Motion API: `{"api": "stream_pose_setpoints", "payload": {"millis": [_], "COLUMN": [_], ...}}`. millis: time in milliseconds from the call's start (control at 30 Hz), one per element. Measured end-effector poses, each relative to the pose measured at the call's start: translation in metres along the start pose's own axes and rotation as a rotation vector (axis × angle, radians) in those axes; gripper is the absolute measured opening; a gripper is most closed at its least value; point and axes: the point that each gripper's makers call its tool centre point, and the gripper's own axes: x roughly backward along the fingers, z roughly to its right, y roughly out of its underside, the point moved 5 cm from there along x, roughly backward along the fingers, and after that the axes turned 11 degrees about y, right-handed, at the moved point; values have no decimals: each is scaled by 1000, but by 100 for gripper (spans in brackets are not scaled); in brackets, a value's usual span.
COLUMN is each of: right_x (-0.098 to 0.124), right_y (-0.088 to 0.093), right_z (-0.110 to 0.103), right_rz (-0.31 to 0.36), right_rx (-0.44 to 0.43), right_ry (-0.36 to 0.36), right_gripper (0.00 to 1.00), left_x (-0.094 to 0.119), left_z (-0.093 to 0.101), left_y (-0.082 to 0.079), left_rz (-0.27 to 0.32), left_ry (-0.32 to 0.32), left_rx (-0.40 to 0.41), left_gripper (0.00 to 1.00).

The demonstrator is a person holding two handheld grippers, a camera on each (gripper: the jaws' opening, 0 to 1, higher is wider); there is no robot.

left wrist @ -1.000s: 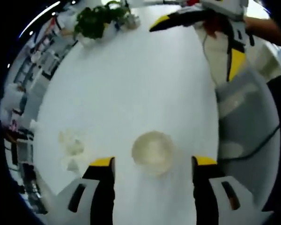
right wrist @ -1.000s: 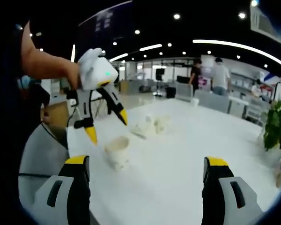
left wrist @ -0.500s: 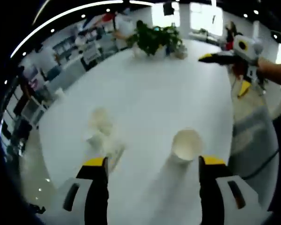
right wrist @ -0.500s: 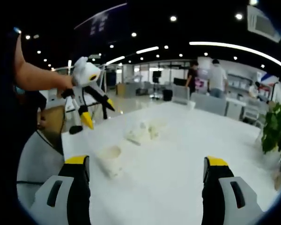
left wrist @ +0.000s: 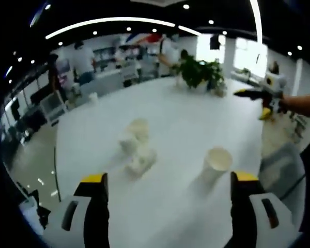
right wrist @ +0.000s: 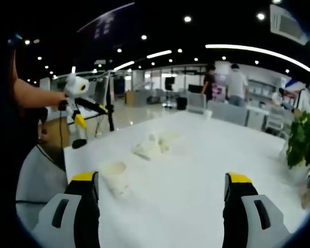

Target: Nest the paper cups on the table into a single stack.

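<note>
An upright white paper cup (left wrist: 217, 163) stands alone on the white table (left wrist: 175, 119), ahead of my left gripper (left wrist: 168, 186), nearer its right jaw. Several more cups (left wrist: 137, 147) lie and stand in a loose cluster further left. My left gripper is open with nothing between its jaws. In the right gripper view the lone cup (right wrist: 116, 175) sits just beyond the left jaw of my open right gripper (right wrist: 160, 188), and the cluster (right wrist: 155, 144) lies behind it. The left gripper (right wrist: 88, 111) appears there at the left, and the right gripper (left wrist: 253, 95) at the far right of the left gripper view.
A potted green plant (left wrist: 201, 75) stands at the table's far end, also the plant (right wrist: 302, 142) at the right edge. A grey chair (left wrist: 281, 165) is by the table's edge. People (right wrist: 237, 82) stand among desks behind.
My left gripper has lifted away from the lone cup and tilted up, so the room now shows. The right gripper has hardly moved. The cups stay put.
</note>
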Motion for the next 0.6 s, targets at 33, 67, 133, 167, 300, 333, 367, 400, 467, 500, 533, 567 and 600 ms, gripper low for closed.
{"api": "stream_pose_setpoints", "payload": {"millis": [33,67,133,167,300,333,367,400,467,500,533,567,600], "right_x": [-1,-2,-4,-5,-10,-11,-12,-12,-13,-13,-13,-14,-15], "right_y": [0,1,2,2,5,5,5,5,4,4,4,6,8], "right_z": [0,2,4,4,10,12,14,15,18,18,18,18,18], "right_rz": [-1,-3,-1,3,-7,-6,-7,-8,-4,6,8,2,-6], "right_rx": [2,6,29,33,16,12,5,1,-2,4,7,7,7], "right_ry": [0,0,1,0,-9,-7,-3,1,6,6,7,5,2], "right_gripper": [100,100,100,100,100,100,100,100,100,100,100,100,100], "left_x": [3,5,9,11,18,20,21,23,26,27,29,29,30], "left_z": [0,0,-3,-3,-2,-2,-2,-2,-1,-1,-2,-1,-1], "left_y": [3,6,15,17,26,29,30,30,35,37,39,40,41], "left_rz": [10,18,18,24,53,58,61,78,98,103,118,126,136], "left_ry": [-3,-7,-31,-33,-45,-49,-52,-66,-60,-61,-65,-65,-72], "left_rx": [8,10,22,25,25,23,24,26,50,49,35,29,20], "left_gripper": [100,100,100,100,100,100,100,100,100,100,100,100,100]}}
